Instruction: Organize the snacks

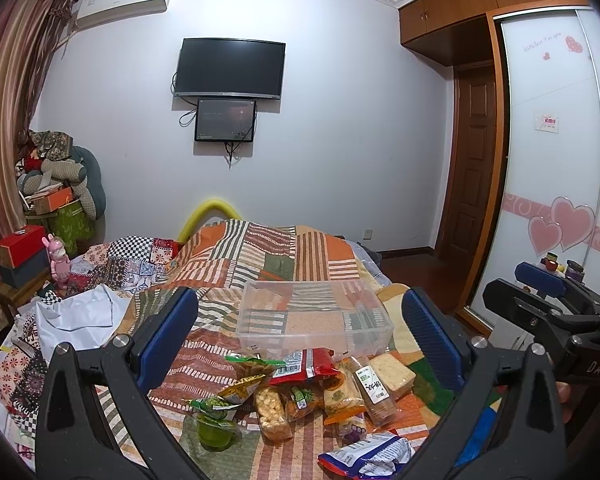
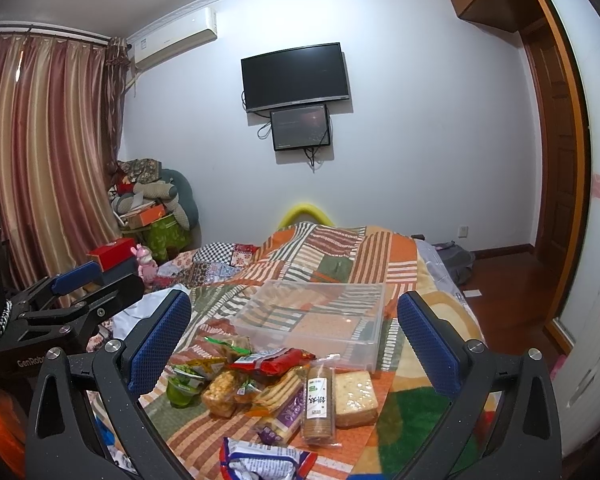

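Two grippers, left gripper (image 1: 300, 332) and right gripper (image 2: 294, 330), hover with fingers spread wide, holding nothing. The snack packets (image 1: 312, 392) lie heaped at lower centre on the bed (image 1: 236, 264), touching the clear plastic box (image 1: 314, 316) behind them.

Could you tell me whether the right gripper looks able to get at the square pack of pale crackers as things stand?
Probably yes. The right gripper is open and empty, and the cracker pack lies at the pile's right edge with its top and right side uncovered, only the tall biscuit sleeve beside it.
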Tool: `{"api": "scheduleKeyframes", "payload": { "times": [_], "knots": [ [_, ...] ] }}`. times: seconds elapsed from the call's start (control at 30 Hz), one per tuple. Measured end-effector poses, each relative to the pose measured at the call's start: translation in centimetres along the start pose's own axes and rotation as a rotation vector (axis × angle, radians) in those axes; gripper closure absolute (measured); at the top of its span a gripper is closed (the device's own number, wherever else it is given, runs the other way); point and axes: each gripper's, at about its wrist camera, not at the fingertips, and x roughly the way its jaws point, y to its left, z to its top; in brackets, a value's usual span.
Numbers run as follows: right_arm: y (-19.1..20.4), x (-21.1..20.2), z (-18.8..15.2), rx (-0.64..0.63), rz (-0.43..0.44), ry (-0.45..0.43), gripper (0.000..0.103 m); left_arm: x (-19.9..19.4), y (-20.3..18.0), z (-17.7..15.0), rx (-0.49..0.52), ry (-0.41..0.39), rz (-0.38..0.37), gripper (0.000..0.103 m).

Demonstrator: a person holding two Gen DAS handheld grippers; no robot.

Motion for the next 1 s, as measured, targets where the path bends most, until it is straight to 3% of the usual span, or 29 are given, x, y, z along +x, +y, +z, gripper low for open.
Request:
{"api": "scheduleKeyframes", "payload": {
  "times": [0.63, 0.83, 1.0],
  "knots": [
    [-0.2, 0.7, -0.7, 0.011, 0.019, 0.031, 0.000, 0.0, 0.3, -0.3, 0.014, 0.016, -0.012, 0.002],
    [-0.6, 1.9, -2.6, 0.008, 0.026, 0.121, 0.003, 0.9, 0.9, -1.6, 0.034, 0.096, -0.024, 0.021],
    [-1.1, 4.0, -5.7, 0.013, 0.073, 0.283, 0.011, 2.8, 1.7, -3.2, 0.029, 0.229, -0.044, 0.040]
  ]
}}
